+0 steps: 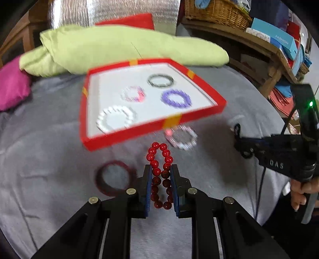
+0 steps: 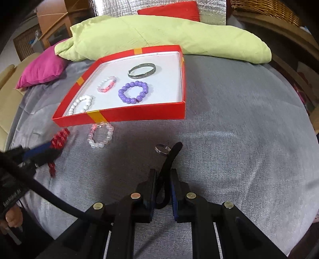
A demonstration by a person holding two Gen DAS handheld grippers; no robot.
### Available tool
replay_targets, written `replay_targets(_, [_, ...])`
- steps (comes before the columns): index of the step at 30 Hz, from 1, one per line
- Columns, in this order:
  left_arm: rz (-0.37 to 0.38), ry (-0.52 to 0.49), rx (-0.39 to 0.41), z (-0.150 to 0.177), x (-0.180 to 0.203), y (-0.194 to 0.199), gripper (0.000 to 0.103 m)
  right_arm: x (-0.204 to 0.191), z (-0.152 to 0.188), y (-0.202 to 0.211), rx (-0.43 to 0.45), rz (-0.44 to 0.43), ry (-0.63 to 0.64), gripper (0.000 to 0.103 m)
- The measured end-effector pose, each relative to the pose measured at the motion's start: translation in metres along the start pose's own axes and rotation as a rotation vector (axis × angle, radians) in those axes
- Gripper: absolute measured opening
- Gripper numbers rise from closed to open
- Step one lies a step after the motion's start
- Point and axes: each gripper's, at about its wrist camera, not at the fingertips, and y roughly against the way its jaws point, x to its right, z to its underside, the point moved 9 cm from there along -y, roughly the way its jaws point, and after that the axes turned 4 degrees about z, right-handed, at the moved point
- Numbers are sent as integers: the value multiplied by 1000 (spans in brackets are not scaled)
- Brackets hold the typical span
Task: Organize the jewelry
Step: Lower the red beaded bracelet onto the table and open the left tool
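My left gripper (image 1: 160,169) is shut on a red bead bracelet (image 1: 159,159), held above the grey blanket just in front of the red tray (image 1: 123,137). The tray holds a white bead bracelet (image 1: 115,119), a pink-white one (image 1: 133,93), a purple one (image 1: 176,98) and a metal bangle (image 1: 160,80). My right gripper (image 2: 163,173) is shut on a black band (image 2: 169,159). A silver ring (image 2: 161,148) lies just ahead of it. A pink-white bracelet (image 2: 100,135) lies before the tray (image 2: 139,113). A dark red bangle (image 1: 114,177) lies on the blanket.
A green pillow (image 2: 159,33), a pink cushion (image 2: 41,69) and a red cushion (image 2: 171,10) lie behind the tray. Wooden shelves with a wicker basket (image 1: 217,10) and boxes stand to the right. The grey blanket (image 2: 239,139) spreads to the right of the tray.
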Motion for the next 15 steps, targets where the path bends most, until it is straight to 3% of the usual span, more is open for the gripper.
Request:
replay_targets(9, [50,38,-52,12,8,-15,21,4,1,-3,-17,-27,-37,16])
replay_targets(11, [59,54,-56,13,6,-15,34,4,1,-3,-18,-31,-38,16])
replay_targets(15, [59,40,-66,16,8,-16,43,5,2,-4,-21,-45,-46,17])
